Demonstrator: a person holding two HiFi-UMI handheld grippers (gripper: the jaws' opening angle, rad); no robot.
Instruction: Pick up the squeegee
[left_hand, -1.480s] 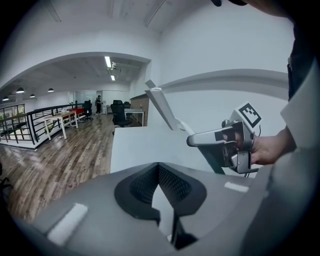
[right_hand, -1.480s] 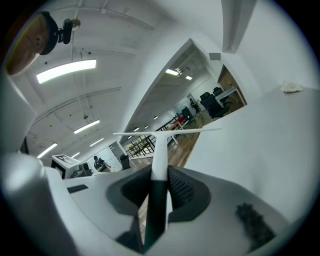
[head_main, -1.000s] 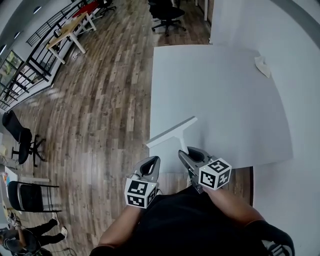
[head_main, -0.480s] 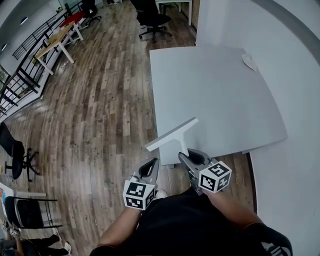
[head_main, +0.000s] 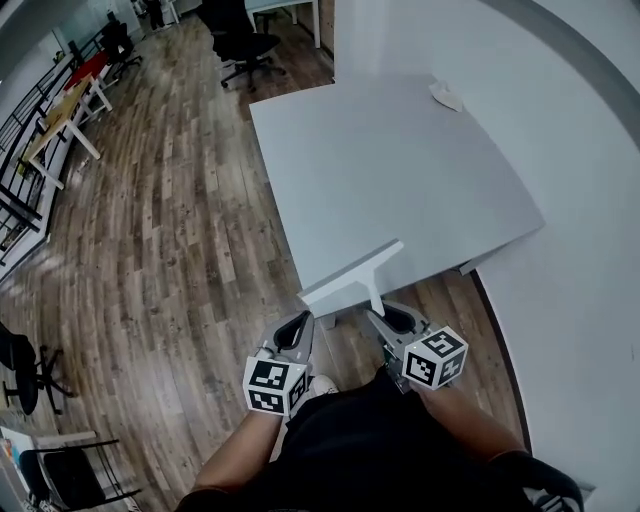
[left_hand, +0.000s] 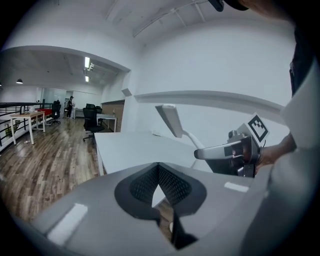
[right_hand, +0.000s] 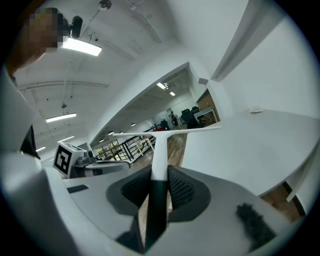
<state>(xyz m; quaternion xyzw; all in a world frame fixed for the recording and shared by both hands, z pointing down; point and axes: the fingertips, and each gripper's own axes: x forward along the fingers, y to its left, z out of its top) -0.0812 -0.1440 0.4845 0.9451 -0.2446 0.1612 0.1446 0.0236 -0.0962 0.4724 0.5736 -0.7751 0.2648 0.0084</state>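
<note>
The squeegee (head_main: 352, 273) is white with a long flat blade and a handle that turns black at the grip. My right gripper (head_main: 384, 322) is shut on that handle and holds the blade in the air over the near corner of the grey table (head_main: 400, 170). In the right gripper view the handle (right_hand: 159, 165) runs up between the pads (right_hand: 181, 189) to the blade (right_hand: 165, 132). My left gripper (head_main: 296, 331) hovers just left of it over the floor, shut and empty. The left gripper view shows its closed tips (left_hand: 158, 170), with the squeegee (left_hand: 170, 120) and the right gripper (left_hand: 231, 150) to the right.
A small crumpled white thing (head_main: 447, 97) lies at the table's far side. White wall runs along the right (head_main: 580, 200). Wooden floor (head_main: 170, 230) stretches left, with office chairs (head_main: 240, 40) at the back and desks (head_main: 60, 110) at far left.
Both grippers have swung sideways together. The squeegee has stayed in the right gripper's grip, and its blade now sits nearer the table's front edge. The left gripper is still shut and empty.
</note>
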